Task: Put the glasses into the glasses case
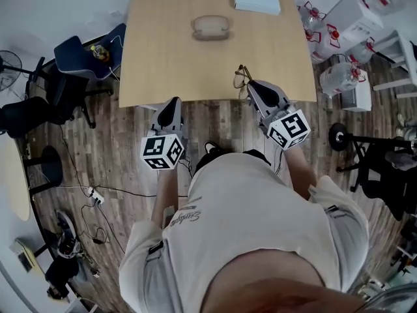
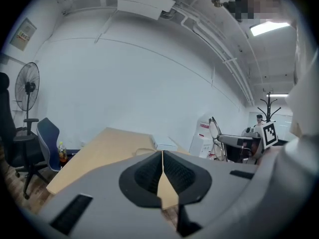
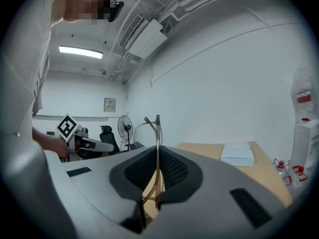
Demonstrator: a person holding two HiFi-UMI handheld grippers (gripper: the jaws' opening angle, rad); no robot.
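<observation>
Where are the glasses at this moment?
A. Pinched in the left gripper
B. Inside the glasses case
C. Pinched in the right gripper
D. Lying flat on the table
C: the right gripper has its jaws shut on the thin frame of the glasses, near the front edge of the table, while the glasses case lies apart, farther up the table.

Right hand-held gripper [image 3: 157, 158] clamped on glasses [image 3: 158, 131]; wooden table [image 3: 249, 176], white box [image 3: 238, 153] beyond.

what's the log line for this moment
right gripper: shut on glasses, at near table edge | left gripper: shut, empty | case: farther along table, glasses not yet in
</observation>
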